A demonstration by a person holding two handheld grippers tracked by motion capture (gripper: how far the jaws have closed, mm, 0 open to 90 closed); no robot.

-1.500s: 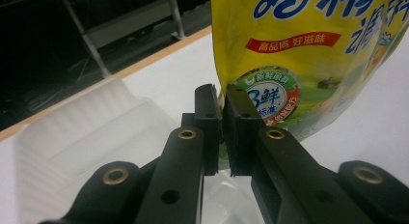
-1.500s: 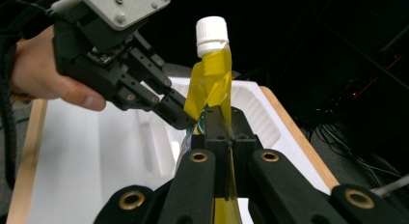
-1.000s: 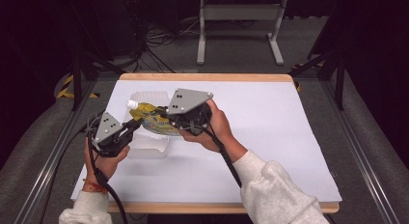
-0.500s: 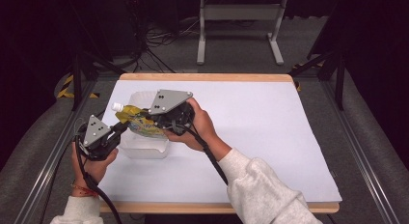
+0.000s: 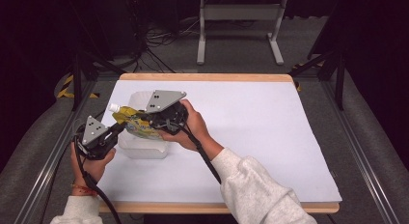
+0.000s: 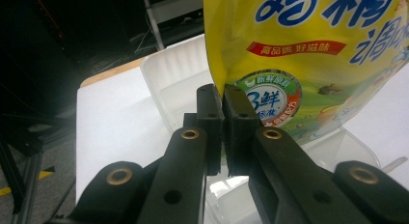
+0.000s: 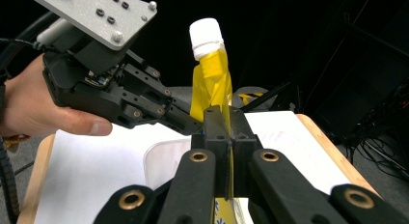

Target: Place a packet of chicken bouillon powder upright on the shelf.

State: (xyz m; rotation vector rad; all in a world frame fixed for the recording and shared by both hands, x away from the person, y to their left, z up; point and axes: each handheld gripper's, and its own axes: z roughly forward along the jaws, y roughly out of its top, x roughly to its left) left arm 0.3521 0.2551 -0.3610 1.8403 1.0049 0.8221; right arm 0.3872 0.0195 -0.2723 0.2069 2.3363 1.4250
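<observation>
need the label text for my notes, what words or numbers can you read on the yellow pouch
Yellow plastic spout pouch, left gripper view:
"高品质 好滋味" in yellow on its red banner.
"新鲜原料" and "3鲜" on its round green and white seal; the smaller seal text is too blurred.
Big blue characters at its top are cut off and unreadable.
No other text is readable.

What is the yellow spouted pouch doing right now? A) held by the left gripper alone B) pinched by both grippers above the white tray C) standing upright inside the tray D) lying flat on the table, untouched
B: the left gripper and the right gripper each have their jaws shut on an edge of the yellow pouch, which hangs over the white tray.
</observation>
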